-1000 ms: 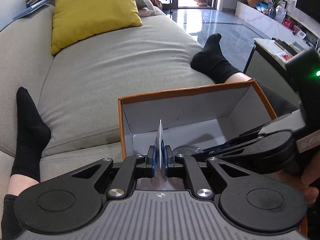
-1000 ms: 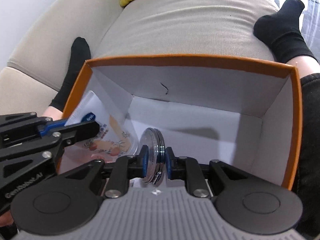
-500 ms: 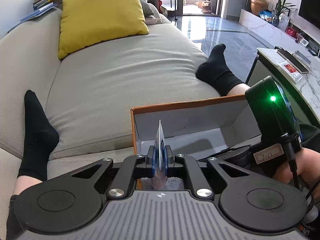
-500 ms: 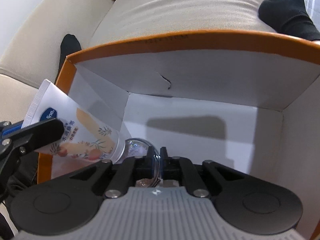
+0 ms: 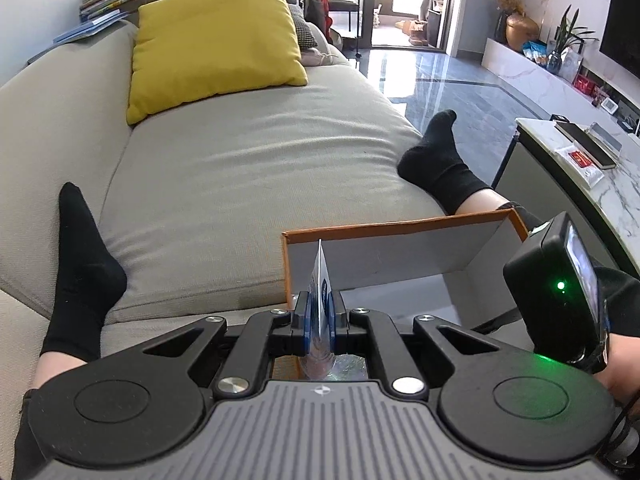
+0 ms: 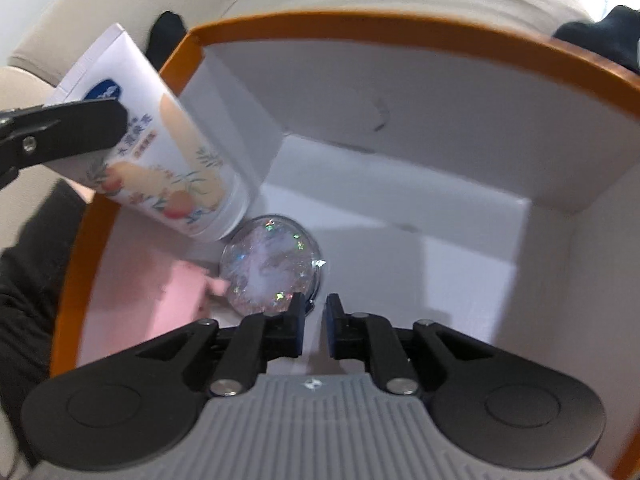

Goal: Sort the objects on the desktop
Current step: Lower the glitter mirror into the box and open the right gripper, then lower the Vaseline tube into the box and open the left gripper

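Your right gripper (image 6: 315, 309), now spread, has dropped the round glittery compact (image 6: 272, 264) into the orange-rimmed white box (image 6: 400, 28); your left gripper (image 5: 319, 305) pinches the white printed tube (image 6: 160, 148) above it.

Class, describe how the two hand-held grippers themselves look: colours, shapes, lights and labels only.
Each hand-held gripper is black, with two round discs, angled linkage arms with silver pins, and a grey ribbed base bearing a small emblem. The left hand-held gripper has blue finger pads. The right hand-held gripper carries a black box with a green light.
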The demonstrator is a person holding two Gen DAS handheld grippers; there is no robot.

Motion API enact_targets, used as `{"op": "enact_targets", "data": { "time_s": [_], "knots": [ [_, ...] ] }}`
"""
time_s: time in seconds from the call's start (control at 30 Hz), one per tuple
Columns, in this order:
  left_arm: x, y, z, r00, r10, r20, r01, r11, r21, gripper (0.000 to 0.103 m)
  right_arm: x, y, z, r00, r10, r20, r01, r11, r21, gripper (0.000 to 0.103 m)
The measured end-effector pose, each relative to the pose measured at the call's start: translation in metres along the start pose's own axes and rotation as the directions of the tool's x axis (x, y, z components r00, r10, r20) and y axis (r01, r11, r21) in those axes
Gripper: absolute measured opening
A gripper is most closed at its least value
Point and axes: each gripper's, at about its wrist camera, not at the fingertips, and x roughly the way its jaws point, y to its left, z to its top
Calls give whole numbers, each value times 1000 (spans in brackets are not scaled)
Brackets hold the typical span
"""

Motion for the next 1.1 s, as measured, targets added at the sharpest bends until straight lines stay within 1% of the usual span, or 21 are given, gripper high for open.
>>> {"op": "enact_targets", "data": {
  "time_s": [0.03, 0.1, 0.2, 0.27, 0.4, 0.47, 0.57, 0.63, 0.87, 0.97, 1.1],
  "knots": [
    [0, 1, 0, 1000, 0, 1, 0, 1000, -2, 9, 2, 1, 0, 1000, 26, -9, -26, 1000, 10, 16],
    [3, 1, 2, 1000, -10, 2, 10, 1000, -2, 9, 3, 5, 0, 1000, 2, 4, -1, 1000, -18, 16],
    [9, -2, 4, 999, -37, 6, 37, 999, 14, 9, 0, 5, 0, 1000, 2, 3, -2, 1000, -31, 16],
    [15, -7, 7, 999, -43, 7, 43, 998, 38, 9, -4, 4, 0, 1000, -4, 20, 5, 999, -37, 16],
    [32, -12, 11, 1000, 0, 14, -1, 998, 66, 9, -11, 2, 3, 997, -52, 61, 55, 997, -52, 16],
    [39, -13, 11, 1000, 18, 21, -19, 997, 77, 9, -13, -3, 2, 996, -53, 67, 56, 997, -53, 16],
    [49, -12, 8, 1000, 25, 3, -25, 997, 74, 9, -11, -8, 5, 996, -50, 76, 53, 998, -43, 16],
    [54, -12, 5, 999, 46, -12, -44, 996, 79, 8, -8, -8, 10, 995, -50, 81, 53, 998, -32, 16],
    [51, -8, 12, 998, 44, -49, -41, 997, 63, 8, -7, -9, 15, 993, -74, 93, 76, 997, -23, 18],
    [56, -11, 11, 996, 61, -66, -55, 994, 90, 8, -6, -9, 14, 993, -82, 91, 84, 996, -28, 18],
    [57, -13, 13, 995, 69, -77, -62, 994, 88, 9, -7, -6, 12, 992, -91, 89, 94, 995, -35, 18]
  ]
}}
